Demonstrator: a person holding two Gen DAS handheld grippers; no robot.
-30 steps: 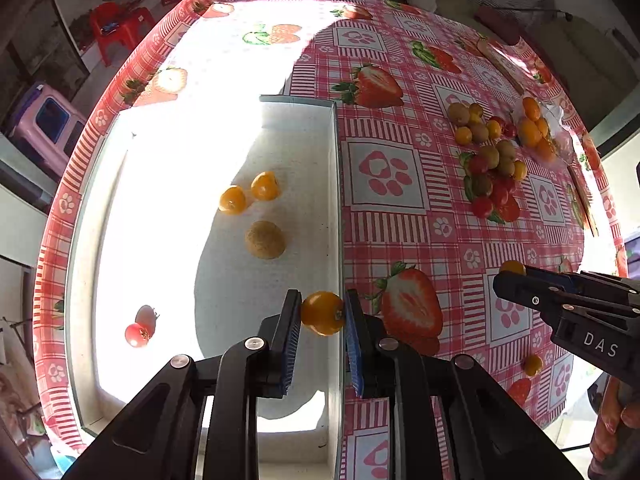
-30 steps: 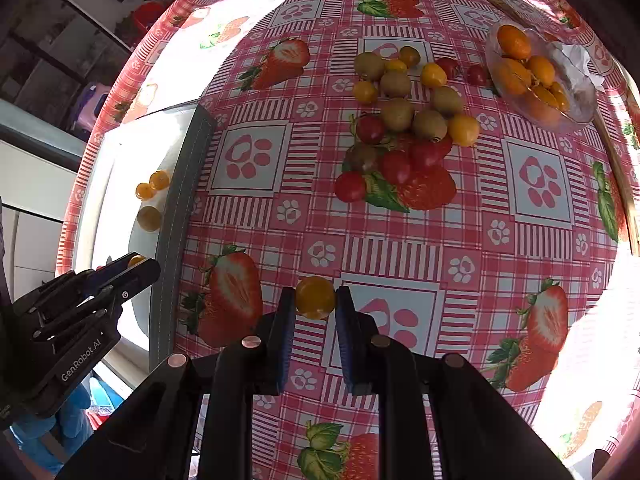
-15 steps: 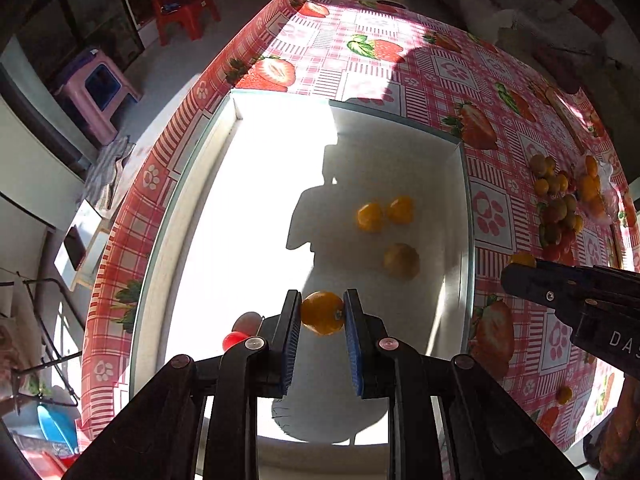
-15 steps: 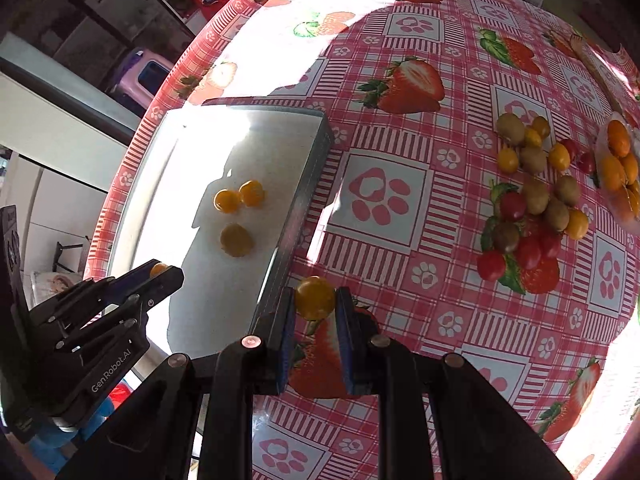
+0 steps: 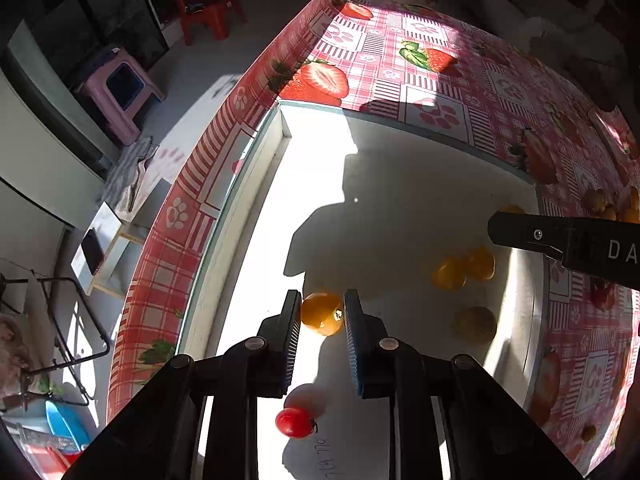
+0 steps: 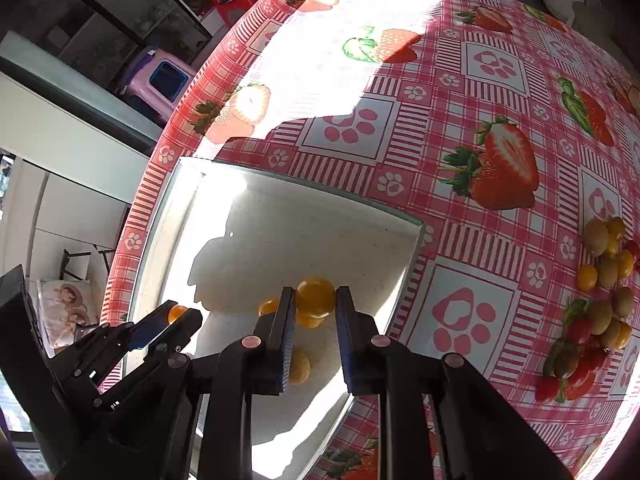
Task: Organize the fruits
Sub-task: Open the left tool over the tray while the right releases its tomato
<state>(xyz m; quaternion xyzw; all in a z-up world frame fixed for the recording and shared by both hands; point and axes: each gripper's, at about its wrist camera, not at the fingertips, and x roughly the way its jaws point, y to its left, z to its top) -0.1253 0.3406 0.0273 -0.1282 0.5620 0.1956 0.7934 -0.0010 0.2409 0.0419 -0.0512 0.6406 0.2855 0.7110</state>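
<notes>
Left gripper (image 5: 322, 314): jaws narrow, clamped on an orange tomato (image 5: 321, 314) held between the blue pads. It hangs above the white tray (image 5: 248, 200), over the sunlit part of the tray floor.

Right gripper (image 6: 314, 304): jaws narrow, clamped on a second orange tomato (image 6: 315, 300). It hangs over the tray's right half, near the right wall. In the left wrist view this gripper enters from 3 o'clock as a dark bar with a sliver of orange at its tip.

Tray contents, left wrist view: one red tomato (image 5: 295, 422) on the floor at 6 o'clock, below the left jaws; a pair of orange tomatoes (image 5: 464, 270) touching each other at 3 o'clock; a dull yellow-brown fruit (image 5: 475, 324) just beside the pair, toward 4 o'clock. All three lie apart from the gripped fruit. In the right wrist view the pair and the brown fruit are partly hidden behind the jaws.

Desk: covered with a red checked cloth (image 6: 480, 80) printed with strawberries and paw marks. The tray sits at the cloth's left edge. A loose pile of fruit (image 6: 600, 300), red, yellow and brownish-green, lies on the cloth at 3 o'clock in the right wrist view, well apart from the tray.

Floor beyond the desk: a pink stool (image 5: 116, 96) at 10 o'clock and a red chair (image 5: 208, 8) at 11 o'clock in the left wrist view.
</notes>
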